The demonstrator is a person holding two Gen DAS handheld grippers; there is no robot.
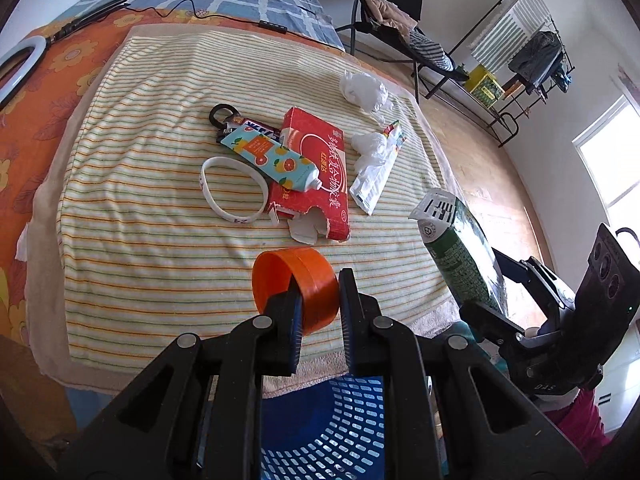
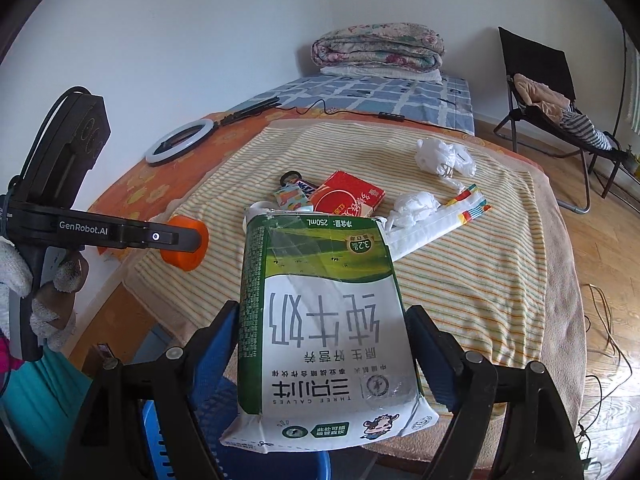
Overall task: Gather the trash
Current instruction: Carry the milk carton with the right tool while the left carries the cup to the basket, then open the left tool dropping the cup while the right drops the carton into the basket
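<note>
Right wrist view: right gripper pinches milk carton (upside down) above blue basket. Left gripper clamps orange cap's wall, level over striped towel; gloved hand grips its handle. Beyond: red box, tissues.

The left gripper reaches forward at the near edge of the bed, its jaws closed on the wall of an orange cup, one finger inside and one outside. The right gripper, just to its right, clamps a milk carton by both sides. A gloved hand grips the left handle.
</note>
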